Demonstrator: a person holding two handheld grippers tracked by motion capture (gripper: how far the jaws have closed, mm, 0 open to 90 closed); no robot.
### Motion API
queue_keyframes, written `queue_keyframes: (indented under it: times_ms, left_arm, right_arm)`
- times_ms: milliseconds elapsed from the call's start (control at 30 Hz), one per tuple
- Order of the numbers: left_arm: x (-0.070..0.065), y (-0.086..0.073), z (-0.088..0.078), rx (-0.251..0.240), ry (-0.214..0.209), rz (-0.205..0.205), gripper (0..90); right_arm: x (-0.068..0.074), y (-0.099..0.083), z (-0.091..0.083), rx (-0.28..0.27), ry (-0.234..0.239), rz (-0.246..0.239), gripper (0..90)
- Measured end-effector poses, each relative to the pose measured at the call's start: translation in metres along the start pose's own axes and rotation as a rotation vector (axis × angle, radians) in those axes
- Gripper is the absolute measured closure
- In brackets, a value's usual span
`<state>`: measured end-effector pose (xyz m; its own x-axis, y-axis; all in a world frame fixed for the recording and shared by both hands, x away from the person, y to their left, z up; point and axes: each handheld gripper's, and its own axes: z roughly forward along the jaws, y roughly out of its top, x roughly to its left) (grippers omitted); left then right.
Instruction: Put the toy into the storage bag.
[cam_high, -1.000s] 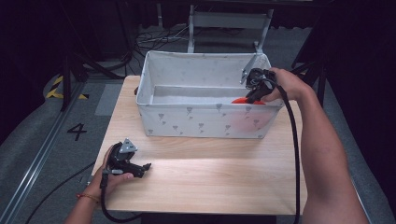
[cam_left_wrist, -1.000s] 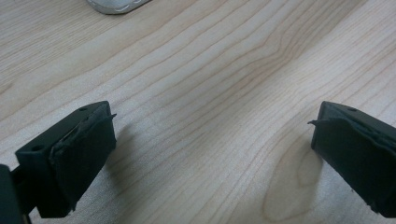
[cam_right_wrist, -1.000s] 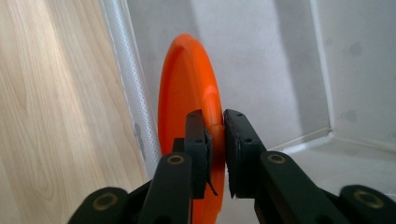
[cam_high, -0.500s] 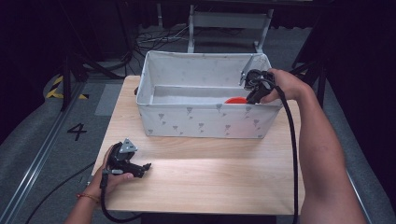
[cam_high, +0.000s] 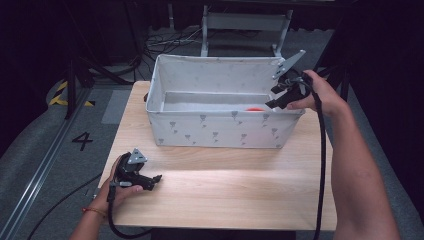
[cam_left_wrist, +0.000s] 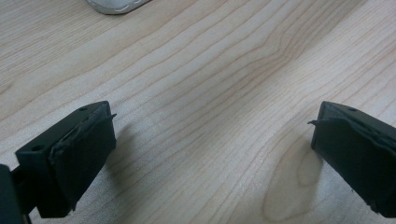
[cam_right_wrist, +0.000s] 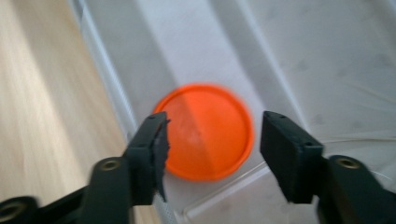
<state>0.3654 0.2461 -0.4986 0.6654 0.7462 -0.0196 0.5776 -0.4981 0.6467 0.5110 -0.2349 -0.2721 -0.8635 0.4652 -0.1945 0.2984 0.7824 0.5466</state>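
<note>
Inside the fabric bin (cam_high: 220, 131), near its right end, the orange disc (cam_right_wrist: 205, 131) lies flat on the floor. Your right gripper (cam_right_wrist: 212, 144) hovers above it, jaws just opened and apart, nothing between the pads. Your left gripper (cam_left_wrist: 212, 154) rests on the wooden table (cam_high: 240, 190), jaws spread wide, empty.

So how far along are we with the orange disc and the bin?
Done: the orange disc lies flat on the bin floor. In hand: the right gripper hangs above it, its jaws having just been opening, nothing between them. The left gripper rests open on the table, empty. Left: pulling the right gripper clear of the bin.
</note>
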Motion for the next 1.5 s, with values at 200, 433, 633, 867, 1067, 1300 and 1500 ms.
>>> queue_keyframes:
  times_ms: [200,433,633,867,1067,1300,1500]
  left_arm:
    - [0.000,0.000,0.000,0.000,0.000,0.000,0.2]
    - [0.000,0.000,0.000,0.004,0.001,-0.002,0.2]
    - [-0.001,0.000,0.000,0.002,0.001,-0.007,0.2]
    - [-0.001,0.000,0.000,0.001,0.001,-0.009,0.2]
    - [-0.001,0.000,0.000,0.002,0.002,-0.010,0.2]
    - [-0.001,0.000,0.000,0.003,0.003,-0.009,0.1]
    - [-0.001,0.000,0.000,0.002,0.003,-0.010,0.2]
  right_arm:
    - [0.011,-0.021,-0.030,-0.230,-0.072,0.132,26.9]
    - [0.029,-0.042,-0.049,-0.313,-0.145,0.181,21.0]
    - [0.043,-0.057,-0.059,-0.333,-0.224,0.237,21.7]
    - [0.067,-0.077,-0.065,-0.317,-0.244,0.218,22.8]
    - [0.083,-0.095,-0.063,-0.315,-0.244,0.178,22.7]
    - [0.096,-0.119,-0.053,-0.280,-0.247,0.153,22.6]
    - [0.103,-0.139,-0.040,-0.233,-0.294,0.149,22.4]
